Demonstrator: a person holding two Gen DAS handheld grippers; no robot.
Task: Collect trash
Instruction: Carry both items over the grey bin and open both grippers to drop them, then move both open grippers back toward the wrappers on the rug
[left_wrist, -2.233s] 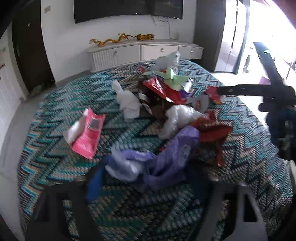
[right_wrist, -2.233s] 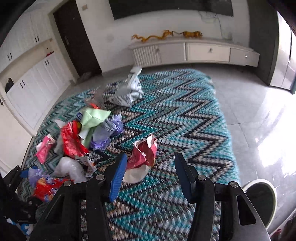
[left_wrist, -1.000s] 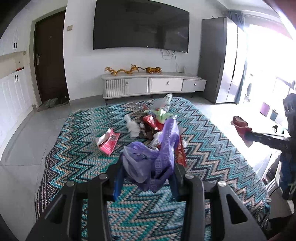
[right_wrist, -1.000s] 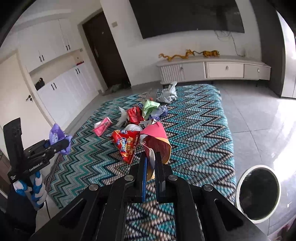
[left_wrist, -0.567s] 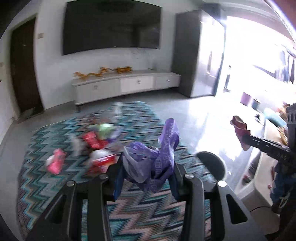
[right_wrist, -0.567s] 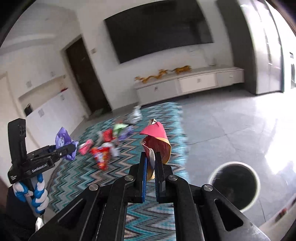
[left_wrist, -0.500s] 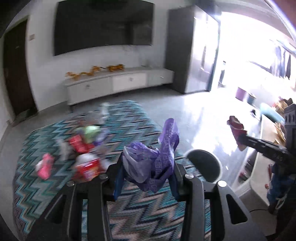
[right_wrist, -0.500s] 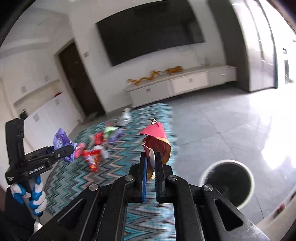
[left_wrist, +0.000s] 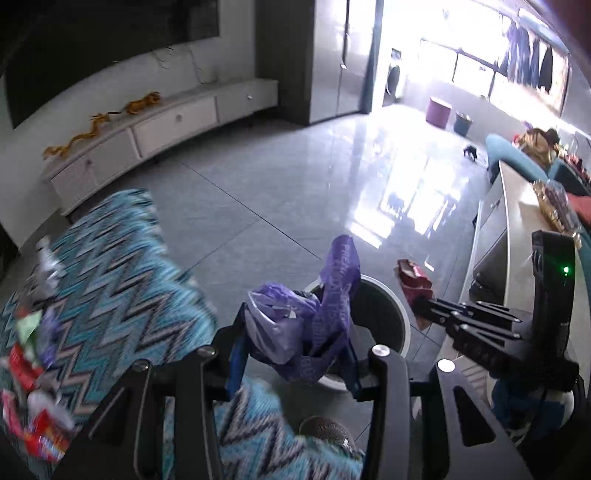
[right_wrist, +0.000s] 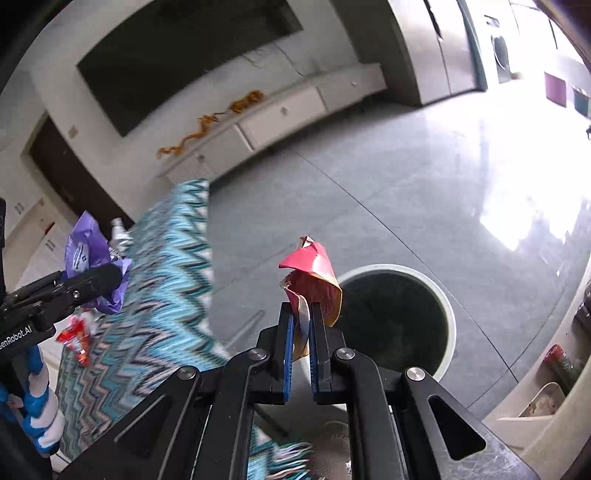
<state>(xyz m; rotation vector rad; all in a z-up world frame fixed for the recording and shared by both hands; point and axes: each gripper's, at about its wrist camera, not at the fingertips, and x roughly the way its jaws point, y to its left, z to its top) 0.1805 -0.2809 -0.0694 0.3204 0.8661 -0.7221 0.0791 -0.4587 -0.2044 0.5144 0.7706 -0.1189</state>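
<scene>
My left gripper (left_wrist: 295, 332) hangs over the near rim of a round white bin (left_wrist: 406, 328) with a dark inside. A crumpled purple plastic bag (left_wrist: 332, 273) sits between its blue pads; the jaws are opening but the pads still touch it. My right gripper (right_wrist: 300, 321) is shut on a red and yellow wrapper (right_wrist: 314, 273), just left of the bin (right_wrist: 391, 266). The left wrist view shows that wrapper (left_wrist: 412, 277) above the bin's right rim. In the right wrist view the left gripper (right_wrist: 110, 275) and the purple bag (right_wrist: 83, 251) are at the far left.
A blue zigzag rug (left_wrist: 110, 295) with several more wrappers (left_wrist: 40, 435) lies to the left. A white TV cabinet (left_wrist: 173, 122) lines the far wall. A pale counter (left_wrist: 517, 221) stands to the bin's right. Grey tiled floor (left_wrist: 295, 177) surrounds the bin.
Both grippers have swung right, away from the rug, and dropped towards the bin with their loads. The bin is now directly below them and much larger in both views.
</scene>
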